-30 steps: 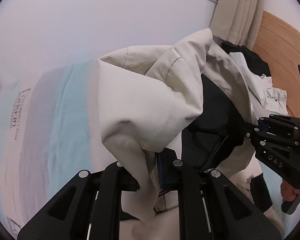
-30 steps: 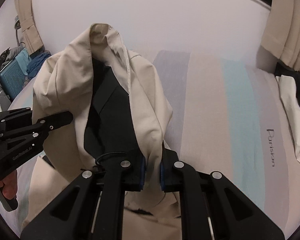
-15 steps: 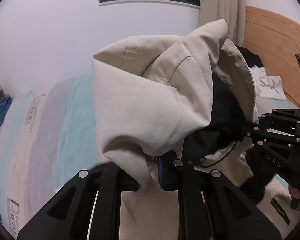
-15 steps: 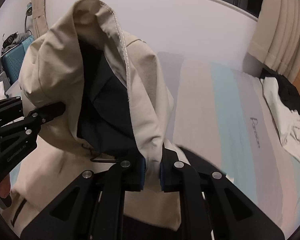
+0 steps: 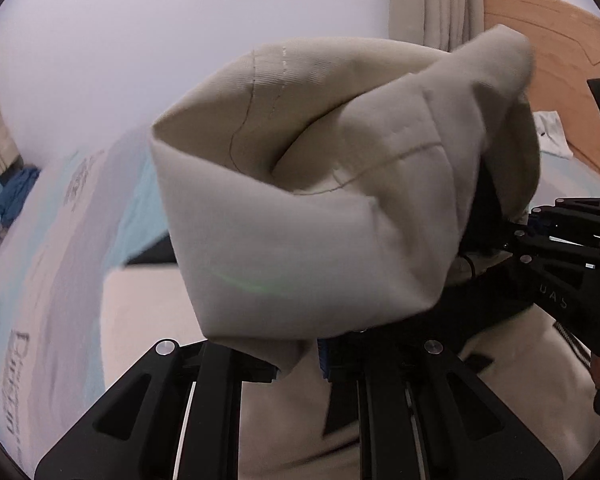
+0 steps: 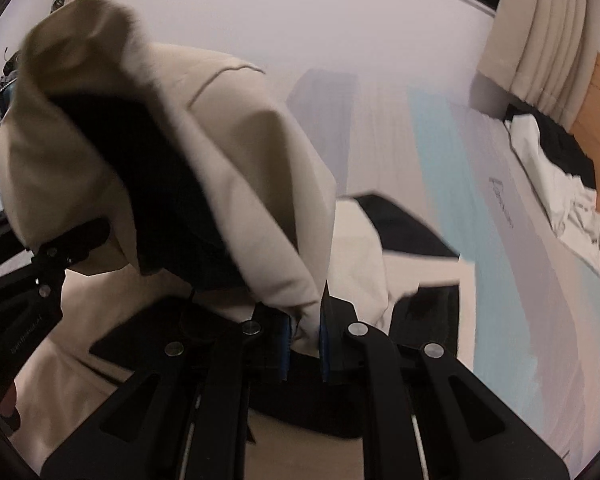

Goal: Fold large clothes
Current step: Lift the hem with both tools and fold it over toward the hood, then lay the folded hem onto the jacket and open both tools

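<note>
A large beige jacket [image 5: 300,216] with a black lining hangs between my two grippers above the bed. My left gripper [image 5: 300,354] is shut on a beige fold of it. My right gripper [image 6: 303,338] is shut on another edge of the jacket [image 6: 236,184], whose black lining [image 6: 160,200] shows inside. The lower part of the jacket lies on the mattress with black trim [image 6: 404,228]. Each gripper shows in the other's view: the right one [image 5: 518,226] at the right, the left one [image 6: 82,240] at the left.
The mattress [image 6: 440,152] has pastel blue, lilac and white stripes. White and black clothes [image 6: 552,168] lie piled by the wooden headboard [image 5: 560,60]. Beige curtains [image 6: 540,28] hang at the wall. Blue items [image 5: 8,192] sit beyond the bed's left side.
Both grippers have lifted the jacket higher and swung it. The jacket's top flaps over, blurred by motion, and more of its lower part now shows lying on the mattress.
</note>
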### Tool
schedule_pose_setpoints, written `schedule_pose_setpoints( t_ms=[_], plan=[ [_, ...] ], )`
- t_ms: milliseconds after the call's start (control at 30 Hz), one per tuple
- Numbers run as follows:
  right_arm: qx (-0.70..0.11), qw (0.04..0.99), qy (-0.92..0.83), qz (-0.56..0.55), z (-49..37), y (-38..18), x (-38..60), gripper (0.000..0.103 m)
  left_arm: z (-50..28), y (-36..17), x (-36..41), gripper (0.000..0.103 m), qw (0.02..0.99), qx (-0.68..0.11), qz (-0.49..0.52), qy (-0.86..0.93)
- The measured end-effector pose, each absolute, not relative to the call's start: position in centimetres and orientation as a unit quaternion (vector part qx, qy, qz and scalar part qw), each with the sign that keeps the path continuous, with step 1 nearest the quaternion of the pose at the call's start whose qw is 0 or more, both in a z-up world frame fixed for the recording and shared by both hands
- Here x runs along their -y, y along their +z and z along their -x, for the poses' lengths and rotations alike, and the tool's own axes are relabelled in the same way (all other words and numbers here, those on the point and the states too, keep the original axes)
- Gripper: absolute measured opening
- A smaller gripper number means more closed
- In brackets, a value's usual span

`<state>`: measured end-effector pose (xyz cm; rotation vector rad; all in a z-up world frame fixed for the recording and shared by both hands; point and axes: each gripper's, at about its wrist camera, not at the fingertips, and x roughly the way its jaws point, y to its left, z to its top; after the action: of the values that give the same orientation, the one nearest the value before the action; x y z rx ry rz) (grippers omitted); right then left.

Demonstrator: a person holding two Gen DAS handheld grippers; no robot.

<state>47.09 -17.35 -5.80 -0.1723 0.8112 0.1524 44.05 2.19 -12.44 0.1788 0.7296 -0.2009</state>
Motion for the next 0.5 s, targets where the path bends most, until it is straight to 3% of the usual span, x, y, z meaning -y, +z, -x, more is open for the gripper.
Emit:
schedule_pose_setpoints(
  t_ms=[500],
  plan=[
    [-0.420, 0.901, 0.073, 0.086, -43.2, -8.8, 17.5, 0.017, -41.5, -15.5, -2.8, 0.022, 0.909, -0.399, -0.094, -0.082]
  ],
)
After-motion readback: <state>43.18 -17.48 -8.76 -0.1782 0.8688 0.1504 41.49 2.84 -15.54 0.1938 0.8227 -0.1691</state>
